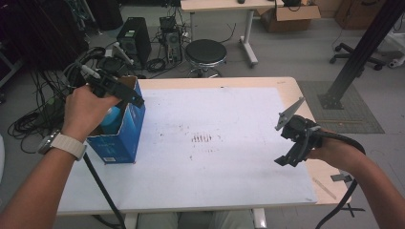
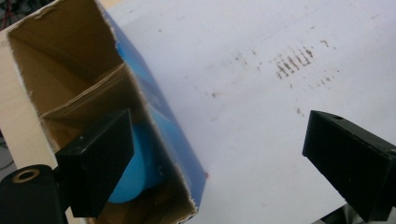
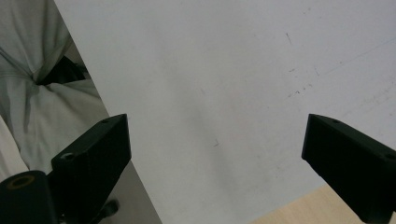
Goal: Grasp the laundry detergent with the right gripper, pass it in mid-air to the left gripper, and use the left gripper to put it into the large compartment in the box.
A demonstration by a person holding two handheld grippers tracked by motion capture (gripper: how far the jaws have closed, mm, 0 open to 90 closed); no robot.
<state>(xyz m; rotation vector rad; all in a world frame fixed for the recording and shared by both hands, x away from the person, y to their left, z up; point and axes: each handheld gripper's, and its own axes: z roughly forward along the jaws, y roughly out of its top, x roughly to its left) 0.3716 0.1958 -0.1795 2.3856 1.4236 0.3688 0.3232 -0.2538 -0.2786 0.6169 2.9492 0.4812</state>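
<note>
Inside the blue box (image 1: 123,129), which stands open-topped at the left edge of the white table (image 1: 215,157), a cardboard divider splits the brown interior in two. A light blue rounded thing (image 2: 135,168) lies in the compartment nearer the left gripper; what it is cannot be told, nor which way it points. That left gripper (image 1: 131,95) hangs just above the box mouth with its jaws spread wide and nothing between them, one jaw over the blue thing, the other out over bare table. Well apart at the table's right edge, the right gripper (image 1: 286,160) stands wide open and empty too.
</note>
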